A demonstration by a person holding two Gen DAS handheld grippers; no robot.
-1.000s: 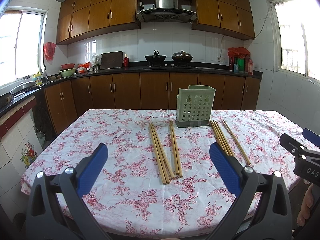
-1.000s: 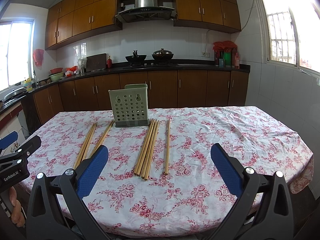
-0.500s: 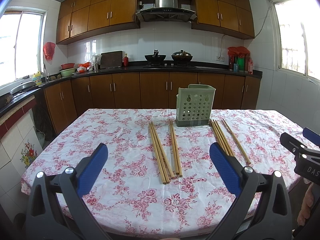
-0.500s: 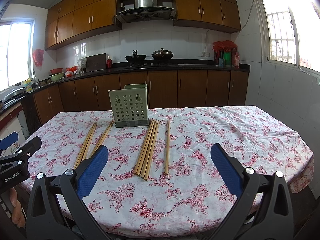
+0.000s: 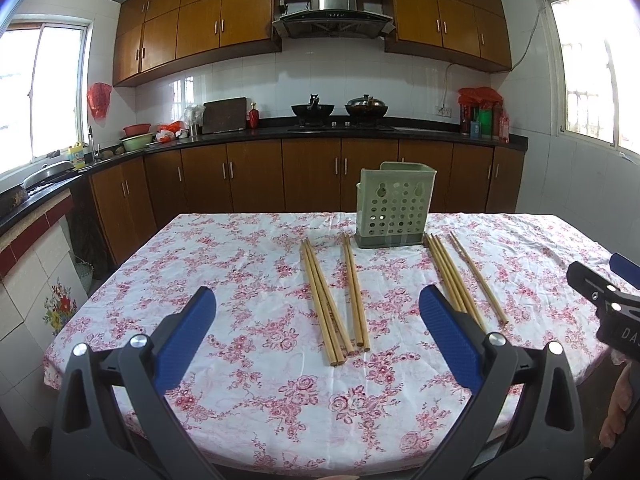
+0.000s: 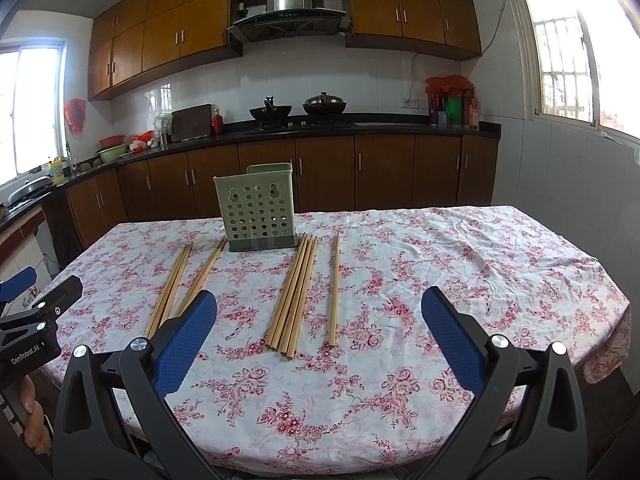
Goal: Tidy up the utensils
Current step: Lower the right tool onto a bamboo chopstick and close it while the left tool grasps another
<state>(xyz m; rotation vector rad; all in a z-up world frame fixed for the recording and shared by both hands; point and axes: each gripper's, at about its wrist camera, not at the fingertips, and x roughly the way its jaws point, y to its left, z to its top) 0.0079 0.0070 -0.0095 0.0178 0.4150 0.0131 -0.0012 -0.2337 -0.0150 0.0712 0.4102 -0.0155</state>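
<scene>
A: Left gripper [image 5: 316, 322] jaws spread wide, nothing between the blue pads, hovering at the near table edge. Right gripper [image 6: 319, 322] same, wide apart and empty.

B: What's next out?

A: Floral tablecloth [image 5: 248, 392], bare under both. Then chopsticks in loose groups: left bundle [image 5: 323, 300], a pair [image 5: 355, 292] just beside it, right bundle [image 6: 294, 296], and a single stick [image 6: 334, 288] right of that. All flat, pointing away.

B: Holder?

A: Green perforated utensil holder [image 5: 394, 210], upright, past the far ends of the sticks, between the groups. Looks empty through the holes; top not visible.

B: Anything in the way?

A: Nothing between grippers and sticks. Each gripper shows at the side of the other's view. Far back: wooden cabinets [image 6: 324, 172], two woks [image 5: 338, 109], range hood [image 5: 333, 8].
</scene>
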